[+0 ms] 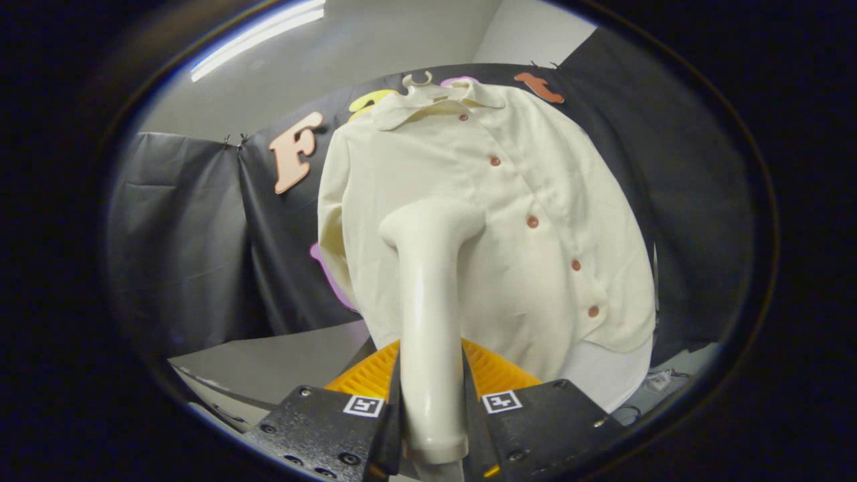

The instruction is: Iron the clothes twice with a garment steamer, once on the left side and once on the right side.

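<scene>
A cream button-up shirt point(509, 201) hangs on a pale hanger point(418, 82) against the black cloth wall, its brown buttons running down the middle. My gripper point(432, 395) is shut on the handle of a cream garment steamer point(428, 294), which stands up between the fingers. The steamer's head point(432, 224) points at the shirt's left half, level with the chest, close to or touching the fabric. I cannot tell whether it touches.
A white surface point(281, 361) lies below the shirt to the left. A pale panel point(602, 378) shows under the shirt's hem. Some cables point(659, 381) lie at the lower right. Black cloth hangs on both sides, with a ceiling light point(258, 37) above.
</scene>
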{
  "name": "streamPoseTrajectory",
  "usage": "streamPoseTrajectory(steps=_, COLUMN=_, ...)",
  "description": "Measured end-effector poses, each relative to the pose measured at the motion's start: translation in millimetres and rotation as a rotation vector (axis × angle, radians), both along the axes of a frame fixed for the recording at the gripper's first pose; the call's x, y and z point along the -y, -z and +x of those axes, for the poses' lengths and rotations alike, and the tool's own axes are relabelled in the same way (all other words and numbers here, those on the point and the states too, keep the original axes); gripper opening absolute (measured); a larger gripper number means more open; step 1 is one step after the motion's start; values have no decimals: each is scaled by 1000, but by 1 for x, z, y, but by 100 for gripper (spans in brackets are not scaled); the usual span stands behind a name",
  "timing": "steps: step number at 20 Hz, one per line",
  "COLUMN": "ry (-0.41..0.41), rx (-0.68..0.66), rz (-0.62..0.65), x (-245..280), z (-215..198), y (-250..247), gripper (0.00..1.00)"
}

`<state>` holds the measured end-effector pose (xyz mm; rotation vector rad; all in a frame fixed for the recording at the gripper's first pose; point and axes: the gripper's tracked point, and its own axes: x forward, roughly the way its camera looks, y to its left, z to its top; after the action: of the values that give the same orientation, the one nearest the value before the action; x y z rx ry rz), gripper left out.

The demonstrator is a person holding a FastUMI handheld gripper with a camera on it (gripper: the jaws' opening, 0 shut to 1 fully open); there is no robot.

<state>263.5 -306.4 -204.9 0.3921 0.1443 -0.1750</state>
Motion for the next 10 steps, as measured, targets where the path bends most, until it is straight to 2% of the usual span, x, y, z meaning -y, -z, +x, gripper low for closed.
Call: streamPoseTrajectory(steps=10, ry=11, rx=-73, rz=90, x=-3, z=-37, y=73, gripper=39)
